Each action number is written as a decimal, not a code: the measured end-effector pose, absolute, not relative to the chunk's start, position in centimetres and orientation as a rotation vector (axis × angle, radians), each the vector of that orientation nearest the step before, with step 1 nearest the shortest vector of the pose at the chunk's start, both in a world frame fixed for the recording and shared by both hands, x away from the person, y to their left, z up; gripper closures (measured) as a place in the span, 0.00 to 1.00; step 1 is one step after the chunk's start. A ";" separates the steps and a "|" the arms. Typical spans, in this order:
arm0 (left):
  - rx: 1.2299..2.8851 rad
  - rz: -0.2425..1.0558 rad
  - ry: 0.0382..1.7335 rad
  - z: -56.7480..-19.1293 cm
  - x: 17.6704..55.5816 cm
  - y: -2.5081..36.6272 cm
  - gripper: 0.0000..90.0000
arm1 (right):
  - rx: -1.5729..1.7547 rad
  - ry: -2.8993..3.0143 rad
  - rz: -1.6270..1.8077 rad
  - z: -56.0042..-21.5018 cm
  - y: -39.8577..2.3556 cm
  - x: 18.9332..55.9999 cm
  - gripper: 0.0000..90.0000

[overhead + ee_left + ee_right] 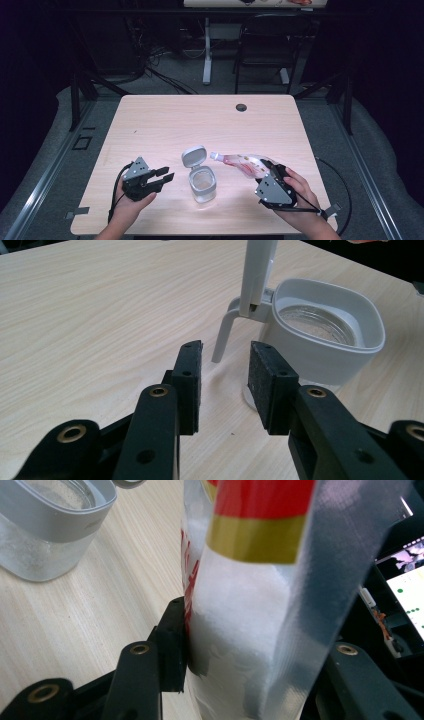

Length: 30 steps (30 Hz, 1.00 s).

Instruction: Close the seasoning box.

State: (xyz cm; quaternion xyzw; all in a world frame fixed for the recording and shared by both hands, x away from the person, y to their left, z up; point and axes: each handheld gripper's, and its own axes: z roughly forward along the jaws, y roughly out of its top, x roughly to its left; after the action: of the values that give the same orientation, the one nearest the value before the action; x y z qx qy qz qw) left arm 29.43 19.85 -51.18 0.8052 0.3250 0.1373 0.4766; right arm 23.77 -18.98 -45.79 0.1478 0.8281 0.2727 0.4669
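Left gripper (167, 176) gapes empty — right gripper (263, 167) clamped, tilted.

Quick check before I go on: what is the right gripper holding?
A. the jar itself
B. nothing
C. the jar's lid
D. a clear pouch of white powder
D: the right gripper has its jaws clamped on the pouch, spout aimed toward the open jar.
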 end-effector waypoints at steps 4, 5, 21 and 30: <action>1.966 0.332 0.788 -51.0 29.1 19.8 0.74 | 0.323 2.038 0.615 -45.9 -18.8 23.7 0.59; 1.968 0.329 0.783 -51.0 29.1 19.7 0.74 | 0.316 2.041 0.606 -45.9 -18.8 23.6 0.59; 1.959 0.327 0.766 -50.9 28.6 19.2 0.74 | 0.279 2.048 0.537 -44.9 -18.8 23.6 0.59; 1.964 0.336 0.745 -50.9 28.3 18.8 0.74 | 0.236 2.059 0.494 -44.8 -18.4 23.5 0.60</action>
State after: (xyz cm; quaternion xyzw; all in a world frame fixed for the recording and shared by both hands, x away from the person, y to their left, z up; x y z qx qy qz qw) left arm 28.29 18.82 -50.86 0.8070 0.3060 0.1381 0.4859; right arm 23.49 -18.41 -44.81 0.0970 0.8454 0.2027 0.4845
